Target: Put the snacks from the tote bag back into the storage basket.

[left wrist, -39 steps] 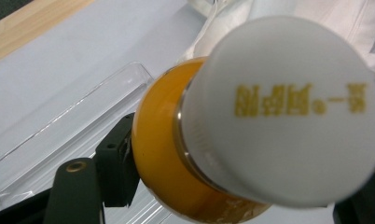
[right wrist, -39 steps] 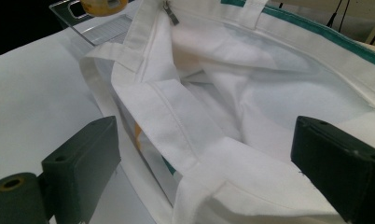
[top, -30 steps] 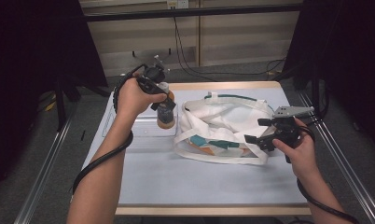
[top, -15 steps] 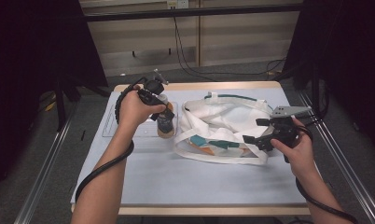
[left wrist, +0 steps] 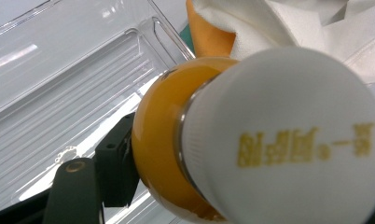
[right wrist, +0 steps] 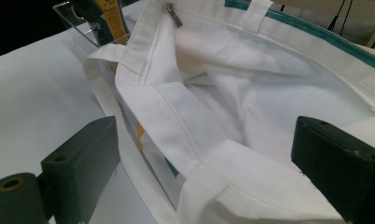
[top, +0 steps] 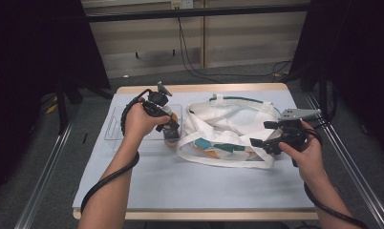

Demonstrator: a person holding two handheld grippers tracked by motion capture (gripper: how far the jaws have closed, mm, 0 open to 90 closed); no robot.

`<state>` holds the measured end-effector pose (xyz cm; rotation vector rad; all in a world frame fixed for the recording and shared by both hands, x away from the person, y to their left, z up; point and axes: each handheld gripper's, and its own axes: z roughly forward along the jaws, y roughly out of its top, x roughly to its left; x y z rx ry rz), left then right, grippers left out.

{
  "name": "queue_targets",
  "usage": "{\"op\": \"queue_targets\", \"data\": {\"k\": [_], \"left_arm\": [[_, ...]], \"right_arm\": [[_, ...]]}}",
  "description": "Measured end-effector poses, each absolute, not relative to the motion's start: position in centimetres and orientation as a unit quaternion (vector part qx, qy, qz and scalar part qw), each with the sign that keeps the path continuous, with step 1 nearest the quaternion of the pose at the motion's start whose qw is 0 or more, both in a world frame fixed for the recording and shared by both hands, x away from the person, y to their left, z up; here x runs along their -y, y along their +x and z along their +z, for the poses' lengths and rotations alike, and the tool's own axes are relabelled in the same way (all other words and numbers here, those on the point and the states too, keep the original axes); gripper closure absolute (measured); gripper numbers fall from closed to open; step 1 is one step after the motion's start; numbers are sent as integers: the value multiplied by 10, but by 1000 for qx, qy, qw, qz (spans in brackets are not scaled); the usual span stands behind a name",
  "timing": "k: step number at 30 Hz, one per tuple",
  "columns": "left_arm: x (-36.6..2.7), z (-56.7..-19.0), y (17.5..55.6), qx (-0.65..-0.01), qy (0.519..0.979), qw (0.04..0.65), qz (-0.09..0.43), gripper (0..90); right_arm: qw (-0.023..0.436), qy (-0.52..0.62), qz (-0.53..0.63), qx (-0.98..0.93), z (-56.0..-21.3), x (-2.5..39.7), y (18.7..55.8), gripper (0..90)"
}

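Bottle clamped by the tray, bag rim between spread fingers

Close up in the left gripper view, the left gripper's black fingers are clamped on a small round bottle of orange liquid with a white screw cap; one finger shows pressed against the bottle's orange side, and the other is hidden behind the cap. Yellow lettering on the cap is too blurred to read. Just beyond the bottle, on the far side from the fingers, lies a clear ribbed plastic tray, and beside it an orange patch of cloth and white fabric. From the high view, the left hand holds this gripper pointing down, with the bottle at the tray's near edge, next to the bag.

Over at the right gripper, the fingers stand wide apart and grip nothing. A white canvas tote bag with a teal rim and strap lies between and beyond them: its folded white handle runs through the gap, without clear contact on either finger. A metal zip pull sits at the bag's far rim. Past the bag, the clear tray's corner and the other gripper are visible. The right hand holds the gripper at the bag's right end, on the pale blue-white surface.
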<state>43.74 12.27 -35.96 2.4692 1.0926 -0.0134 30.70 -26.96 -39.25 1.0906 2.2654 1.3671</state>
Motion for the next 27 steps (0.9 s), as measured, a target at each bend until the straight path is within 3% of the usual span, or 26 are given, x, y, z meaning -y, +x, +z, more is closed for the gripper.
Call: {"op": "queue_targets", "data": {"k": [14, 16, 27], "left_arm": [[-123, -367, 432, -379, 898, 223, 4, 289], [-125, -363, 431, -382, 896, 227, 6, 186], [-150, -358, 408, -397, 873, 280, 29, 98]], "right_arm": [[140, 378, 473, -784, -393, 269, 308, 76], [138, 376, 473, -785, -393, 269, 308, 76], [140, 376, 473, -784, -392, 270, 307, 76]]}}
